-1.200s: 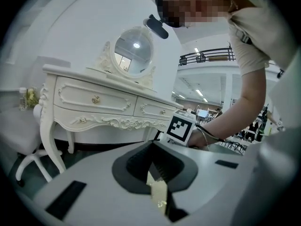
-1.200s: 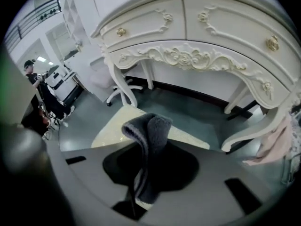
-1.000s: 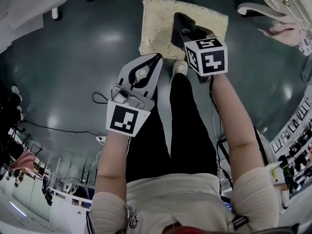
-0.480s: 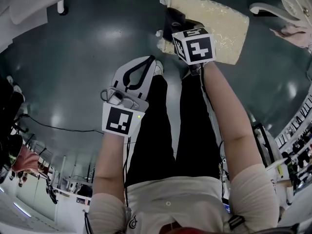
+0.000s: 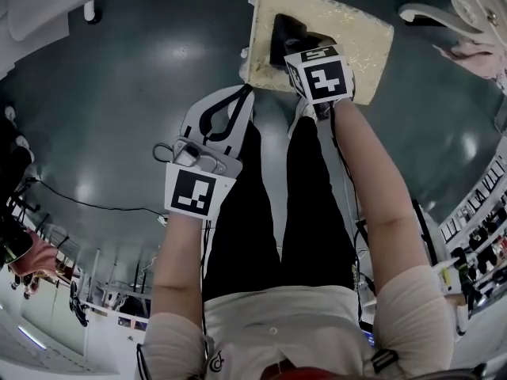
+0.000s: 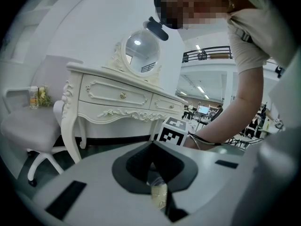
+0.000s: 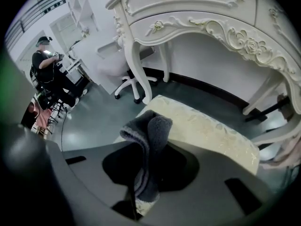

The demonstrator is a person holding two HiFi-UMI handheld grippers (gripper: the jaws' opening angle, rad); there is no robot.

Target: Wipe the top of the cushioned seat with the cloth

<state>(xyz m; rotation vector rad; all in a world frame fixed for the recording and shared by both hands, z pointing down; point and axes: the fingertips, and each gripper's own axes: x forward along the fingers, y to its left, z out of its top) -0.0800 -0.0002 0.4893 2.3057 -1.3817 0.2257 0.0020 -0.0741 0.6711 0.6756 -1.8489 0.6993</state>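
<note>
Cloth (image 5: 283, 30), in the head view, had moved from the near-left corner of the cushioned seat (image 5: 352, 30) further onto its top, carried by the right gripper (image 5: 293, 50); the wiping stroke was judged under way. The left gripper (image 5: 244, 101) hung aside. Left gripper view: jaws together, nothing between them. Right gripper view: jaws clamped on the cloth, over the seat.

Glossy dark floor (image 5: 119, 93) — ornate white dressing table (image 7: 197, 13), round mirror (image 6: 138, 51).
</note>
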